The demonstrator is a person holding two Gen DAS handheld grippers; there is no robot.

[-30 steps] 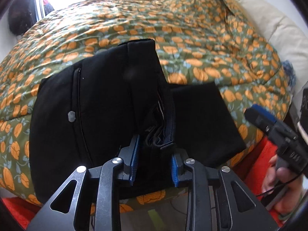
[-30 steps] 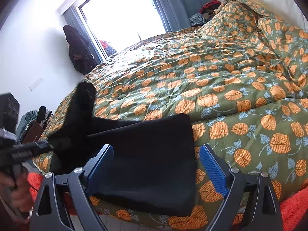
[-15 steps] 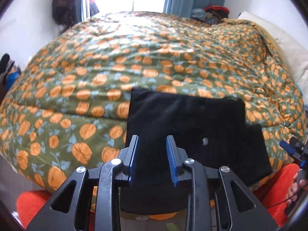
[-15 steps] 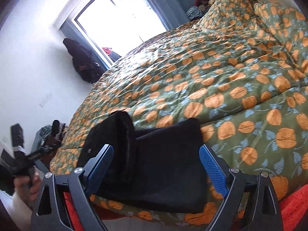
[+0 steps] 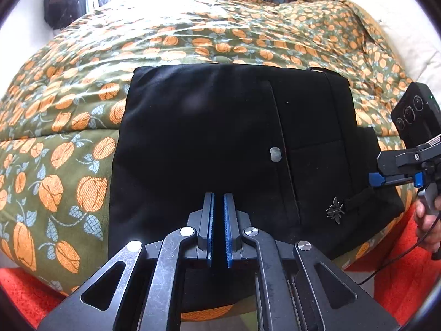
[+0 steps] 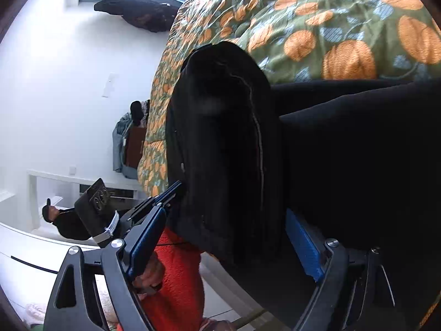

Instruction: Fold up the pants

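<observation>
The black pants (image 5: 209, 138) lay folded into a thick rectangle at the near edge of a bed, on a green duvet (image 5: 193, 41) printed with orange pumpkins. A pocket seam ran down the right part of the top layer, with a small pale button (image 5: 275, 154) beside it and a little metal charm (image 5: 335, 213) nearer the right corner.

The left gripper (image 5: 218, 207) hovered over the near middle of the pants, its blue pads (image 5: 210, 220) drawn together with only a thin slit between them and no cloth seen in that slit.

The right gripper (image 6: 231, 226) came in from the right side of the bundle, its view rolled sideways. Its jaws stood wide and were closing slightly, straddling the thick folded edge of the pants (image 6: 226, 151); the blue pads (image 6: 303, 245) sat on either side of the cloth, and whether they pressed on it could not be told.

In the left view the right gripper (image 5: 377, 179) showed at the far right edge of the pants, with a hand (image 5: 427, 220) behind it. Orange-red cloth (image 5: 22, 289) lay below the bed's edge.
</observation>
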